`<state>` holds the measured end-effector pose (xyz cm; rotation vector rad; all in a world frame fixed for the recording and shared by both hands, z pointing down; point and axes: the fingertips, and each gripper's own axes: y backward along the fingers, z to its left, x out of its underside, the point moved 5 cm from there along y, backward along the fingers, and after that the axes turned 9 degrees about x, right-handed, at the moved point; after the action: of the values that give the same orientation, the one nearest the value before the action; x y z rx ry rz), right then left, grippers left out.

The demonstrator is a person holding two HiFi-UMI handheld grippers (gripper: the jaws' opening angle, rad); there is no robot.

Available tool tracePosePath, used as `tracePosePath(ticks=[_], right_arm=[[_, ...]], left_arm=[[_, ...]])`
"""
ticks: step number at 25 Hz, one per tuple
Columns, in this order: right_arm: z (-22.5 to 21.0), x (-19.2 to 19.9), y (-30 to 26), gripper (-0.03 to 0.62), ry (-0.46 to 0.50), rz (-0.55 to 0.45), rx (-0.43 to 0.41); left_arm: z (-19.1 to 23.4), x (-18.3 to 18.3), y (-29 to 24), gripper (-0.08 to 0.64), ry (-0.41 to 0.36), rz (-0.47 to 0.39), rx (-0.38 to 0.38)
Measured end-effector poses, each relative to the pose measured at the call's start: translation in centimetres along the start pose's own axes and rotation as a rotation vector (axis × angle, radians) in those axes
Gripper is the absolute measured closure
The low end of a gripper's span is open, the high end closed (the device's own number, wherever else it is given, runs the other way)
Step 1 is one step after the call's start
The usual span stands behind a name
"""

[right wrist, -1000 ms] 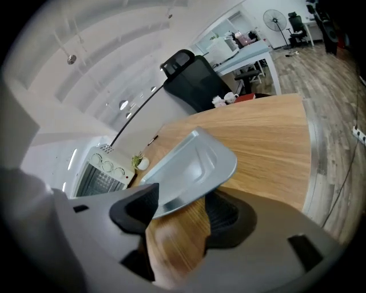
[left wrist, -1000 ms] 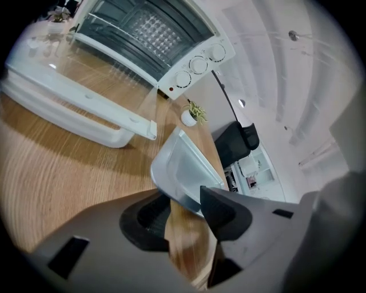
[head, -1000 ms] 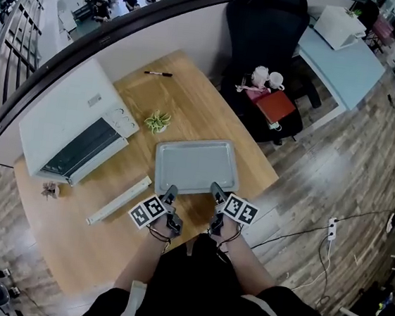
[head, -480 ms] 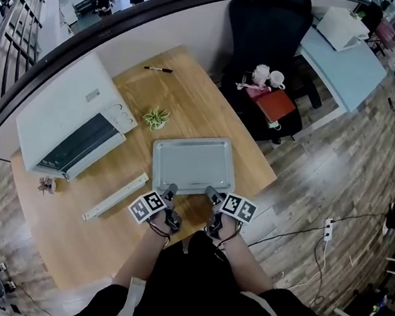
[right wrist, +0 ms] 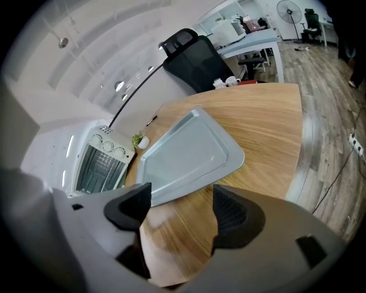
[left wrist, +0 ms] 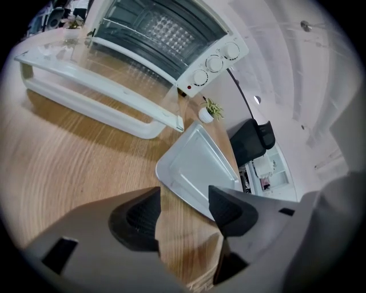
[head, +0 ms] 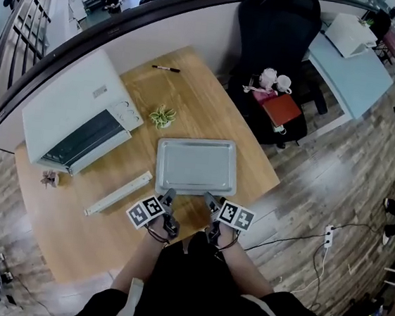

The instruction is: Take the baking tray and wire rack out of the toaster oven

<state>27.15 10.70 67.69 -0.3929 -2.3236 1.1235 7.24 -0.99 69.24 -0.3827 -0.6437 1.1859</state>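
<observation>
Grey, dull-sheened metal makes up the baking tray, a single shallow rectangle with rounded corners and a low raised rim, its bed bare. It lies flat on the wooden table, outside the toaster oven, near the table's edge on the person's side, to the right of the oven's dropped door and just ahead of both tools without touching them. The one white oven stands at the table's left, its glass door folded down flat with the white handle bar outermost; three round knobs sit in a row on its panel. Inside the cavity, thin bars of what looks like the wire rack cross from side to side. The left gripper has its jaws spread, having just been opening, with only bare wood between them; the right gripper stands spread wide likewise, just opened, pinching nothing. One small potted plant stands between oven and tray, one black marker lies near the far edge, and one black chair stands beyond the table
</observation>
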Motion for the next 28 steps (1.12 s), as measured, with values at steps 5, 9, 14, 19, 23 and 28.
tracePosePath(ticks=[5,9,14,19,23,28], right_arm=[[2.0,0.4,0.1,0.259,0.068,0.012,-0.063],[5.2,0.2,0.3,0.268,0.126,0.004,-0.131],[9.8,-0.1,-0.5,0.273,0.223,0.03,-0.228],[15.0,1.7,-1.1,0.279,0.322,0.082,-0.343],[18.9,3.5,-1.8,0.283,0.388,0.128,-0.435],[23.0,5.3,-1.8,0.296,0.445,0.157,-0.535]], left_arm=[[0.4,-0.8,1.9,0.311,0.016,-0.08,0.007],[0.5,-1.6,4.1,0.311,0.005,-0.144,0.007],[1.0,-2.4,7.4,0.312,0.045,-0.255,-0.002],[2.2,-3.2,11.9,0.313,0.106,-0.406,0.007],[2.9,-3.7,14.5,0.313,0.13,-0.514,0.02],[3.2,-4.0,17.7,0.313,0.142,-0.613,0.046]])
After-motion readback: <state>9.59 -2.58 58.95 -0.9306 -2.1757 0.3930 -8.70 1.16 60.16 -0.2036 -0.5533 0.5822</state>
